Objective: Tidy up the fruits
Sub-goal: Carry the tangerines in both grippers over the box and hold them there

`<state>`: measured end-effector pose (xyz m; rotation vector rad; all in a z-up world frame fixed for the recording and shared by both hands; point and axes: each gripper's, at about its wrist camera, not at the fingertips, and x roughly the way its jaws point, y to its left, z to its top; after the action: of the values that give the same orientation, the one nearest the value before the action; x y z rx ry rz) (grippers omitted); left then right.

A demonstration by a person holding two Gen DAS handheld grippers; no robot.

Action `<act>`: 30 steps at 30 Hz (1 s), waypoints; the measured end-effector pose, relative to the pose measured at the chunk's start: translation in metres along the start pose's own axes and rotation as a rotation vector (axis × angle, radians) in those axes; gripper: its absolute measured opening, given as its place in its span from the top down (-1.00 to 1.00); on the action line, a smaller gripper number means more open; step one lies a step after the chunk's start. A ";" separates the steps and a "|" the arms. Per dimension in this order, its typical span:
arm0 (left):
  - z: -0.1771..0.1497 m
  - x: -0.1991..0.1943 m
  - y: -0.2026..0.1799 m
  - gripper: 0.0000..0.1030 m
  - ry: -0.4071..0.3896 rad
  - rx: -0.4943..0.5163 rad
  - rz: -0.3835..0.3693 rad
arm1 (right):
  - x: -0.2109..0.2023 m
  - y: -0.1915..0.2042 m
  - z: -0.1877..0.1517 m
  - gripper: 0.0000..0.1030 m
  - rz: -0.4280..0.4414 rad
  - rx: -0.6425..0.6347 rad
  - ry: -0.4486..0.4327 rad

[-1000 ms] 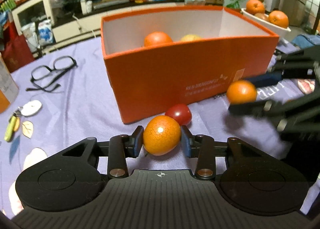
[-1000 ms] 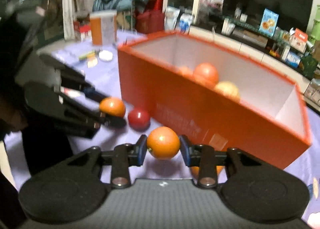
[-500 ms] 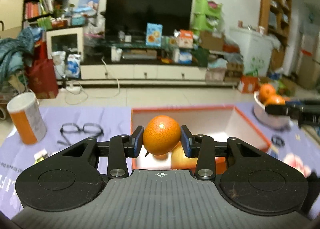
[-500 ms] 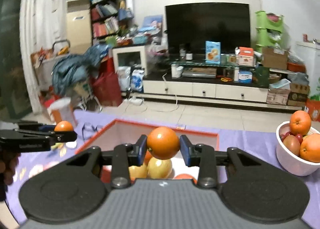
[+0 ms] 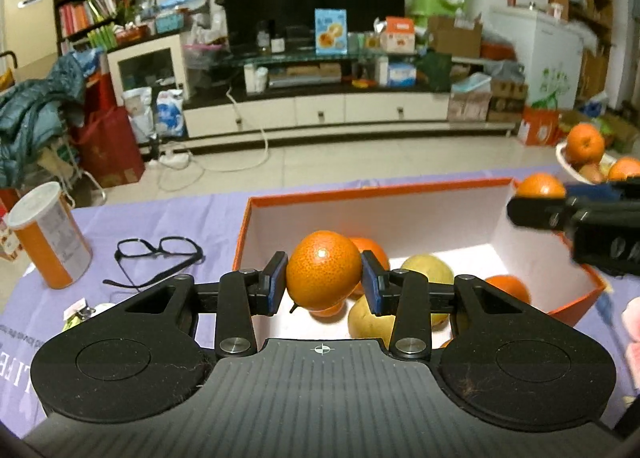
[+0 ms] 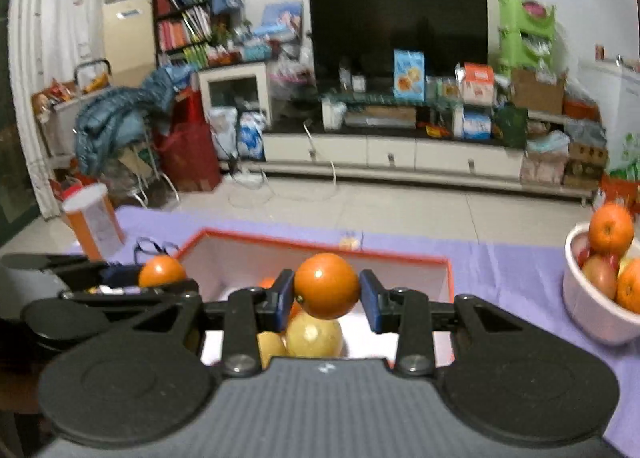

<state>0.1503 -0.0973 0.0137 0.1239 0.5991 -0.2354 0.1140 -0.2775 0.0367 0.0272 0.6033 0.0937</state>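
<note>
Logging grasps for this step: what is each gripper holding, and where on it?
Left gripper pinches an orange across its sides; right gripper pinches another orange the same way.

Two black two-finger grippers (image 5: 324, 288) (image 6: 326, 300) are counted, each clamped on one round orange (image 5: 323, 269) (image 6: 327, 285). One orange cardboard box (image 5: 372, 193), one white bowl (image 6: 592, 312), one pair of black-framed glasses (image 5: 154, 258) and one orange canister (image 5: 50, 234) are recorded.

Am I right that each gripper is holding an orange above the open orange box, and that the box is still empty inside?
Not quite. The left gripper and right gripper do each hold an orange above the orange box, but the box is not empty: the left wrist view shows yellow fruit and other oranges inside.
</note>
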 end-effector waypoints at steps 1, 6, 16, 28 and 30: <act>-0.001 0.004 -0.001 0.84 0.008 0.001 0.003 | 0.006 0.001 -0.005 0.27 -0.005 0.000 0.019; -0.007 0.019 -0.002 0.84 0.034 -0.008 0.016 | 0.030 0.005 -0.022 0.27 -0.023 -0.010 0.088; -0.014 0.032 -0.007 0.84 0.067 -0.001 0.020 | 0.039 0.010 -0.025 0.27 -0.026 -0.013 0.118; -0.015 0.037 -0.012 0.84 0.085 -0.005 0.009 | 0.045 0.013 -0.029 0.27 -0.055 -0.032 0.137; -0.016 0.038 -0.011 0.84 0.089 -0.002 0.010 | 0.045 0.013 -0.028 0.27 -0.054 -0.030 0.136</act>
<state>0.1686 -0.1122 -0.0217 0.1358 0.6875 -0.2199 0.1340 -0.2606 -0.0117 -0.0246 0.7382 0.0526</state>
